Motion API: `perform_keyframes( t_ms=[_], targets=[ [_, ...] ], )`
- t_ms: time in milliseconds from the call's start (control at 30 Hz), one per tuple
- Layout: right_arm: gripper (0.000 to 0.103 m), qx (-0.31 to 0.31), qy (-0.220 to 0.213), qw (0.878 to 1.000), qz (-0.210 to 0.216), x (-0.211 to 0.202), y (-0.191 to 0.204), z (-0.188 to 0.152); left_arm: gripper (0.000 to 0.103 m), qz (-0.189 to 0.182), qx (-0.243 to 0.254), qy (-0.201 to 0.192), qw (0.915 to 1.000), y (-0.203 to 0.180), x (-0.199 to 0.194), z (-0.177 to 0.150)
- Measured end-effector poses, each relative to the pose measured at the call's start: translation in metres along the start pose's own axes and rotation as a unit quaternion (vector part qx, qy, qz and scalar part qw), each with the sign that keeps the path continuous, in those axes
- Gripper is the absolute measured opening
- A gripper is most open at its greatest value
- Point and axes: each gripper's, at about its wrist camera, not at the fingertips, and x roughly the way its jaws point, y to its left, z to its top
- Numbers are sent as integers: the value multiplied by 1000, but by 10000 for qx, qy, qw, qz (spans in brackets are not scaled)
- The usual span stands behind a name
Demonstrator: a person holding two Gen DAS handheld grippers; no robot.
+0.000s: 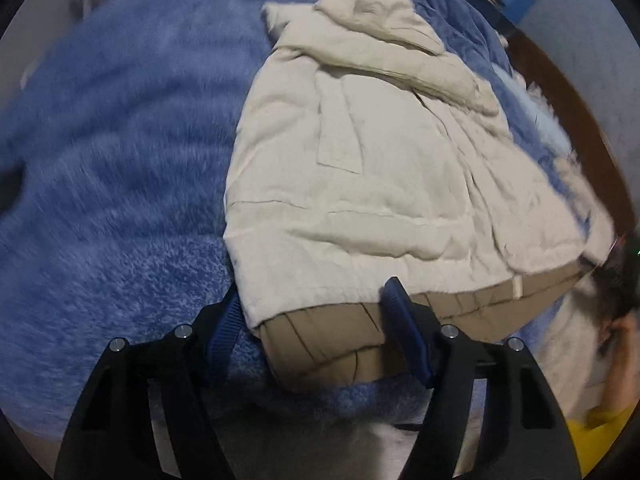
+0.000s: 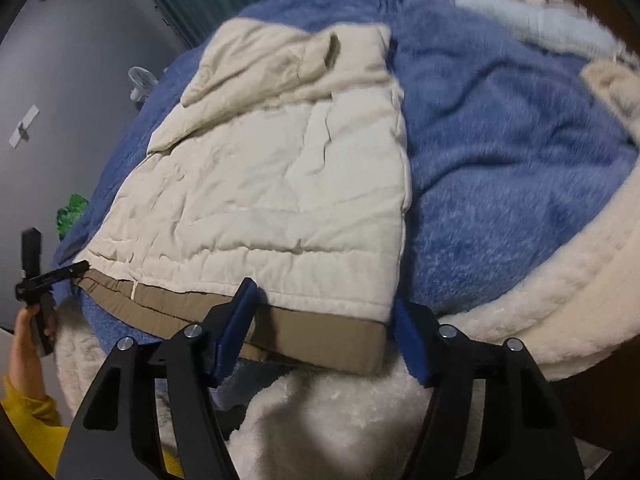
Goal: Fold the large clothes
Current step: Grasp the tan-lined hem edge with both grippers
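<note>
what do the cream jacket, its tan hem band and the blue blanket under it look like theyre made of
Cream jacket: seemingly matte woven cotton or a blend over padding; it looks puffy, with stitched quilt lines and fine creases.
Tan hem band: smoother, thinner fabric, possibly nylon or polyester lining; flat with sharp fold lines.
Blue blanket: plush fleece or faux fur, likely synthetic; a fuzzy pile with pale tips.

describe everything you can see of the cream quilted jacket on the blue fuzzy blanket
The cream quilted jacket lies flat on the blue fuzzy blanket, sides apparently folded in, with a hood bunched at the far end. Its fabric looks soft, padded and wrinkled, stitched in horizontal seams. A tan lining band shows along the near hem. The left gripper and right gripper each straddle a near hem corner, jaws around it; whether the pads press yet is unclear.
</note>
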Motion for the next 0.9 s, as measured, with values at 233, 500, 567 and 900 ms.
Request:
perform_keyframes(
  t_ms=[233, 500, 567, 900],
  targets=[
    [14, -498, -762, 9958, -88, -25, 17, 9, 27, 192, 459, -371, 9981, -17, -10, 4],
    [10, -649, -1698, 9832, 186, -57, 39, 59, 18, -255, 523, -1022, 9931, -29, -47, 46],
    [9, -640, -1969, 9782, 182, -59, 45, 78, 17, -329, 554, -1243, 9901, -33, -56, 67],
    [9, 376, -2750, 9588, 602, -43, 34, 187, 16, -362, 395, -2018, 9780, -45, -65, 185]
  ],
)
